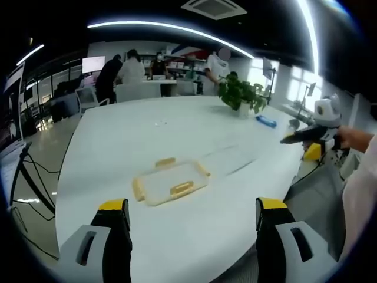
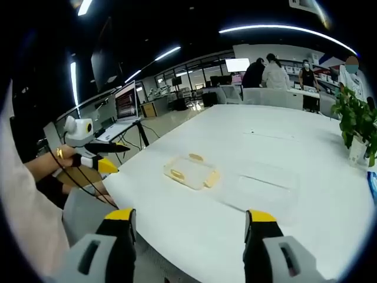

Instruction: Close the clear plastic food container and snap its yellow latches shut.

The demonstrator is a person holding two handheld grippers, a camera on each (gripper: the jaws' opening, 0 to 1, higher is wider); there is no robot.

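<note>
Clear container (image 1: 169, 183) beyond open left hand-held gripper (image 1: 192, 213)

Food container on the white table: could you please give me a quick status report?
Both grippers open, off the table edge: left, right. Lid with yellow latches lies apart from clear base. Nothing in the way.

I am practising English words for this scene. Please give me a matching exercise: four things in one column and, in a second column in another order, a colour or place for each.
Things:
1. lid
2. plant
3. laptop
4. table

Colour or place:
A. white top
B. green leaves
C. yellow latches
D. beside the table, screen lit

Pairs: 1-C, 2-B, 3-D, 4-A
</note>
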